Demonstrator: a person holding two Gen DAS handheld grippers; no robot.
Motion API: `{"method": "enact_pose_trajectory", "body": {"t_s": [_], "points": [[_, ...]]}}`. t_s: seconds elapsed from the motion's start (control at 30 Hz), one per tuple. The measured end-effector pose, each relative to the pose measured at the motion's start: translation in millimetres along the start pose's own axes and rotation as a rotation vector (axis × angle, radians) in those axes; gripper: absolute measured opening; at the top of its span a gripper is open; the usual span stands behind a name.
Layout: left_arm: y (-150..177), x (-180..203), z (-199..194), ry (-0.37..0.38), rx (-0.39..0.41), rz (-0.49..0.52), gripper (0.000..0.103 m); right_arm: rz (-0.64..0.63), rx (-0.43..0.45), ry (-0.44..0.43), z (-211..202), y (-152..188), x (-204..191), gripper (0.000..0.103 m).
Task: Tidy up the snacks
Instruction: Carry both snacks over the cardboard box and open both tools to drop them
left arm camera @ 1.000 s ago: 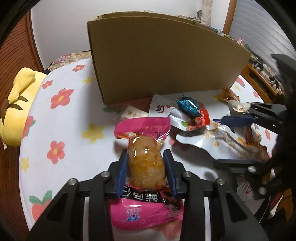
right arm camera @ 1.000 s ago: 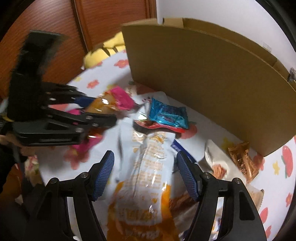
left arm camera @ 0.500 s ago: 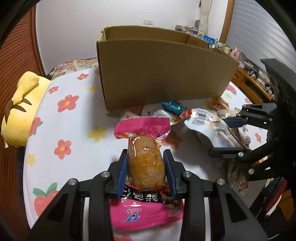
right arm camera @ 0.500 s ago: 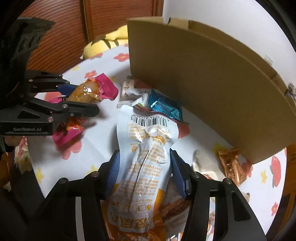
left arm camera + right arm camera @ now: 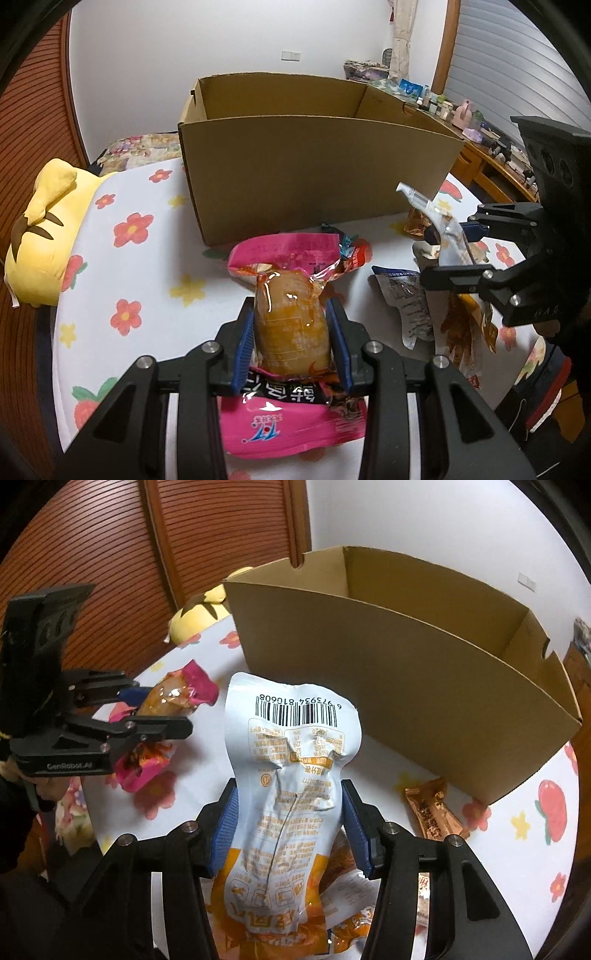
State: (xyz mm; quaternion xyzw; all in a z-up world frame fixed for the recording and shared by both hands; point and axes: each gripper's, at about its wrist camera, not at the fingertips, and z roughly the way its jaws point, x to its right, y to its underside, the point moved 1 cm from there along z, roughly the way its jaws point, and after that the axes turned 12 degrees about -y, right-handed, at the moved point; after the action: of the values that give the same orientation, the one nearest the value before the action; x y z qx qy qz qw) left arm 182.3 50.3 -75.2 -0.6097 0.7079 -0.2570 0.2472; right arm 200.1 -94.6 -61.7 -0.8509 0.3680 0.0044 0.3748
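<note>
The cardboard box [image 5: 317, 173] floor is hidden behind its near wall, the white pouch [image 5: 291, 775] runs off at 6 o'clock, and its small print is unreadable.

Yellow plush toy [image 5: 40, 236] at left edge, partly on the floral cloth [image 5: 122, 206]. Ribbed wood panel [image 5: 110, 554] upper left in right view. White wall w/ switch plate [image 5: 290, 55] top centre. Cluttered shelf [image 5: 476, 125] upper right.

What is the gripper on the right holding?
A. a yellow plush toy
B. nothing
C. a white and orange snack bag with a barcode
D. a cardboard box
C: the right gripper has its blue pads pressed on both sides of the white and orange snack bag, barcode end up.
</note>
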Motion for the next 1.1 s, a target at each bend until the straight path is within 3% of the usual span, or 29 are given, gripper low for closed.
{"method": "enact_pose_trajectory", "body": {"t_s": [0.23,0.53,0.8,1.1], "points": [[-13,2,-19,0.013,0.055,-0.005,0.036,-0.03,0.086,-0.018,-33,-8,-10,0.052],[-72,12,-46,0.041,0.169,0.027,0.036,-0.08,0.217,0.038,-85,-48,-4,0.051],[-131,10,-35,0.009,0.197,0.049,0.036,-0.057,0.264,0.148,-97,-105,47,0.052],[-169,6,6,-0.037,0.162,0.037,0.037,0.014,0.294,0.29,-94,-123,100,0.053]]}}
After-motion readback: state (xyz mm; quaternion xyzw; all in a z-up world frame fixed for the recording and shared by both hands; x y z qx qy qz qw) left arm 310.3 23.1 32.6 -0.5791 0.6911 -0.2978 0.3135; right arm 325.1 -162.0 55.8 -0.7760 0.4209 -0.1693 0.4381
